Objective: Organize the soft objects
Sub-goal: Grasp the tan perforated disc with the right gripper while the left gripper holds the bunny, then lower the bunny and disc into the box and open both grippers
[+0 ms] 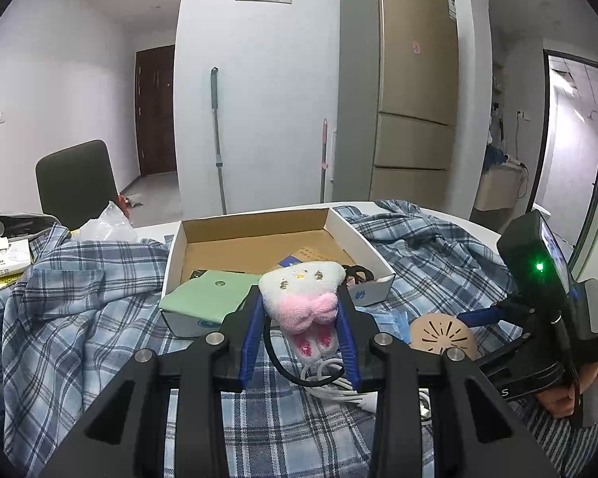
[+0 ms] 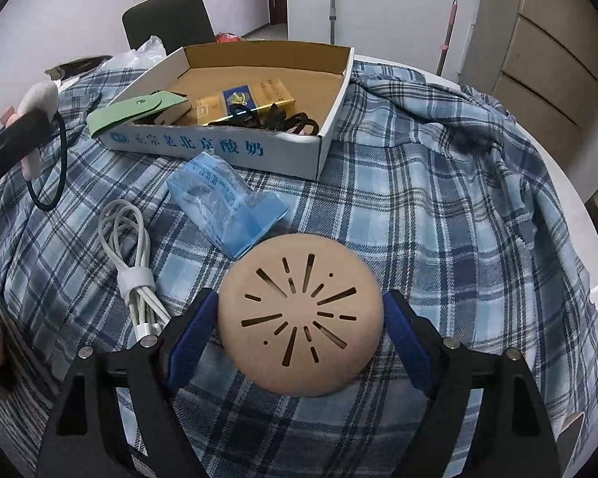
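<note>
Left claw (image 1: 303,320) pinching plush toy (image 1: 303,298); right claw (image 2: 299,324) clamps tan disc (image 2: 301,314), underside hidden.

A lived-in home, in its dining and kitchen corner.

A tall fridge (image 1: 414,87) stands against the far wall, a mop (image 1: 218,139) leans beside it, and a dark wooden door (image 1: 155,111) closes a hallway. A chair (image 1: 75,181) sits at the far left edge of a round table (image 2: 578,215) draped with a plaid shirt (image 2: 438,199).
</note>
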`<state>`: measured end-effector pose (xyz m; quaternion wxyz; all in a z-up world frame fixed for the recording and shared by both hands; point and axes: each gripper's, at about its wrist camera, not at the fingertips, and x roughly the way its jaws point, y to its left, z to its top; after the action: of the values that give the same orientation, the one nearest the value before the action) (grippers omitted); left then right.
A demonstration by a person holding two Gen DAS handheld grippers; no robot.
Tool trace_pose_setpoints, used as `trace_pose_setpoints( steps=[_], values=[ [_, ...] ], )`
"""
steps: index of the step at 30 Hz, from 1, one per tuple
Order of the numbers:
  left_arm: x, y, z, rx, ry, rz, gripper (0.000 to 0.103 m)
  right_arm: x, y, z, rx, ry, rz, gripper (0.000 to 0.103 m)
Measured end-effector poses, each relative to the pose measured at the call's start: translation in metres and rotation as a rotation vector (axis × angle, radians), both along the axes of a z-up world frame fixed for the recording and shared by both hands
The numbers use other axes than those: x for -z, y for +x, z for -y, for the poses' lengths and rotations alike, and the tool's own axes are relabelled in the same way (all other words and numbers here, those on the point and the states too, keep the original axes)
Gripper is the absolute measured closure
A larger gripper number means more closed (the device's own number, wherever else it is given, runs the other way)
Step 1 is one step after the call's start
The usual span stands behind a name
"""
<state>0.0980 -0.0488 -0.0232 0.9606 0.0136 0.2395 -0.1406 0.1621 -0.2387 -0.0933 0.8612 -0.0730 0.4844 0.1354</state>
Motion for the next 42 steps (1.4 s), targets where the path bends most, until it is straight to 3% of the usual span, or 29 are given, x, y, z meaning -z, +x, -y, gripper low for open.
trace_pose_setpoints(
  steps=[8, 13, 16, 23, 33, 36, 42],
  values=[
    [-0.001, 0.000, -0.001, -0.004, -0.002, -0.001, 0.067, 0.001, -0.003, -0.007, -0.010, -0.034, 0.018, 0.022],
    [-0.002, -0.003, -0.003, 0.004, -0.015, 0.012, 0.067, -0.012, -0.017, -0.008, 0.003, -0.055, 0.124, 0.029],
    [-0.008, -0.013, -0.005, 0.018, -0.034, 0.067, 0.067, -0.021, -0.027, -0.009, -0.010, -0.043, 0.195, 0.029],
    [-0.011, -0.017, -0.003, 0.024, -0.031, 0.090, 0.066, -0.041, -0.046, 0.000, -0.016, 0.044, 0.331, 0.029],
    [-0.017, -0.025, -0.004, 0.014, -0.028, 0.132, 0.066, -0.054, -0.059, -0.007, -0.070, 0.044, 0.415, 0.029],
    [-0.024, -0.027, -0.008, 0.016, -0.041, 0.140, 0.066, -0.067, -0.068, -0.007, -0.063, 0.046, 0.485, 0.029],
    [-0.050, -0.019, -0.017, -0.009, -0.036, 0.239, 0.066, -0.100, -0.074, -0.018, -0.070, 0.027, 0.646, 0.029]
  ],
)
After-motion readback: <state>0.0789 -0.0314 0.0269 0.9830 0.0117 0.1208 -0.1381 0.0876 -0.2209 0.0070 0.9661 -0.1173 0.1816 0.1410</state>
